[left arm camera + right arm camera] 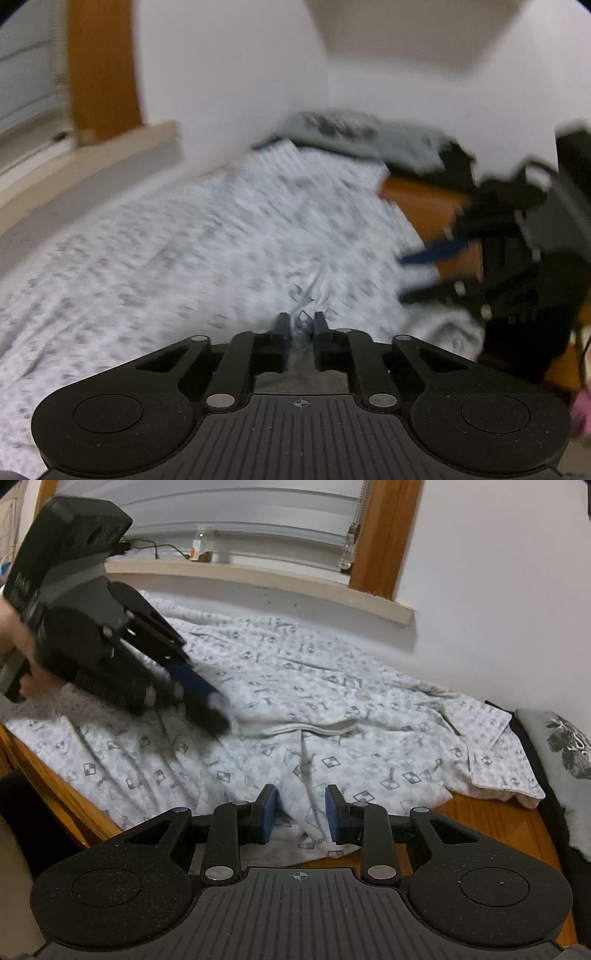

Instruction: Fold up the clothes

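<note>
Nearest my right-wrist lens, the right tongs (300, 814) stood spread, their blue pads either side of a ridge of cloth at the near hem, not yet closed on it. I judged I had put them there so that the one crease running up the garment would give me a firm bite rather than a flat sheet to scrape at.

The patterned white shirt (295, 709) lay spread across the wooden tabletop (491, 823), most of it flat, a sleeve or cuff (495, 753) trailing toward the right edge beside a folded grey garment (561, 746). A fold edge (317, 729) already crossed its middle.

My left tongs (300, 328) were nearly pressed together, and a pucker of the shirt's fabric (221, 240) sat between the pads, so I took them to be pinching the cloth; the left view was blurred, which suggested the tool was moving. From the right view the same left tongs (218, 716) came in low from the left, tips down on the shirt near that fold edge. I read that grip as holding one side of the fold while the right took the hem, so the two could lift together and keep the edge straight.

The window sill (258, 579) ran behind, well apart from the work.
</note>
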`<state>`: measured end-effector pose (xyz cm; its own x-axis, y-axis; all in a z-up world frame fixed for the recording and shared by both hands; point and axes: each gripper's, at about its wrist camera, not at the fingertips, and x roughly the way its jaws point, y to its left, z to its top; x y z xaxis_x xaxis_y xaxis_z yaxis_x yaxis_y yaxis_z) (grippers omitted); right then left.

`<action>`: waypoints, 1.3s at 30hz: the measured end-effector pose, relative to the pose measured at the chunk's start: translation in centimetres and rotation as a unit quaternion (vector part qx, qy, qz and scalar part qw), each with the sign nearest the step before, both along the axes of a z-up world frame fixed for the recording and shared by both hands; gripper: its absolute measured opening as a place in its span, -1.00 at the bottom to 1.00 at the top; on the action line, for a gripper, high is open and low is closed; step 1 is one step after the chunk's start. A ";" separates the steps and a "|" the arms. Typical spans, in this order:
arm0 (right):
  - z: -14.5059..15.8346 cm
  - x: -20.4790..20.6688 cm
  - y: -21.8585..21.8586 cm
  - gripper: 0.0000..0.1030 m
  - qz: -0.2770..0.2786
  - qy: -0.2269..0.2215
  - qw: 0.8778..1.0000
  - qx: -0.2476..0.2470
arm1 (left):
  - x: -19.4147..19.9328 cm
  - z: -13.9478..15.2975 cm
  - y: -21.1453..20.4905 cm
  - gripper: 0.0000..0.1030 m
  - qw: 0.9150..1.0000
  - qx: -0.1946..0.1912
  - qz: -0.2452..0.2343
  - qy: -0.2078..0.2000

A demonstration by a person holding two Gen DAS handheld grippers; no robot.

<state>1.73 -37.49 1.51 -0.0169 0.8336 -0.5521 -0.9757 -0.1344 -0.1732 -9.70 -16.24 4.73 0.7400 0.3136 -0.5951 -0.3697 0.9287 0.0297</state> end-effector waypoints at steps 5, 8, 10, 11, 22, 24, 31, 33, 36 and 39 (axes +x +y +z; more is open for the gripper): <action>0.4 0.3 -0.1 -0.44 -0.002 0.004 1.000 0.004 | -6.5 3.5 4.6 -0.79 0.994 -0.004 0.090 -0.066; 0.9 0.5 -0.2 -0.43 -0.005 0.006 1.000 0.008 | -11.1 5.4 7.6 -0.79 0.984 -0.013 0.148 -0.096; 1.4 0.5 -0.4 -0.43 -0.004 0.014 1.000 0.014 | -13.5 6.0 8.8 -0.79 0.979 -0.015 0.178 -0.103; 1.7 0.6 -0.6 -0.43 -0.001 0.023 1.000 0.018 | -14.6 6.2 9.3 -0.79 0.976 -0.015 0.191 -0.106; 1.5 -2.6 -1.1 -0.43 0.065 0.047 0.997 -0.014 | -20.8 3.3 10.5 -0.79 0.960 -0.055 0.247 -0.119; 1.3 -2.8 -1.1 -0.43 0.063 0.038 0.997 -0.021 | -20.8 2.8 11.0 -0.79 0.959 -0.064 0.249 -0.118; 1.5 -2.2 -1.6 -0.43 0.068 0.059 0.995 -0.039 | -21.1 2.4 11.7 -0.79 0.955 -0.076 0.254 -0.130; 1.4 -2.1 -1.6 -0.53 0.061 0.055 0.996 -0.041 | -21.1 2.7 11.6 -0.79 0.954 -0.076 0.254 -0.138; 1.7 -1.3 -2.0 -0.88 0.056 0.064 0.996 -0.032 | -21.5 3.5 11.2 -0.80 0.952 -0.075 0.255 -0.151; 2.7 -0.6 -3.3 -0.89 0.051 0.065 0.997 -0.013 | -22.3 5.1 10.3 -0.80 0.951 -0.074 0.253 -0.163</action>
<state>1.12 -40.74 4.24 -0.1728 0.8090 -0.5618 -0.9707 -0.2367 -0.0422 -31.98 -5.93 9.81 0.6687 0.6098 -0.4253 -0.7380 0.6142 -0.2796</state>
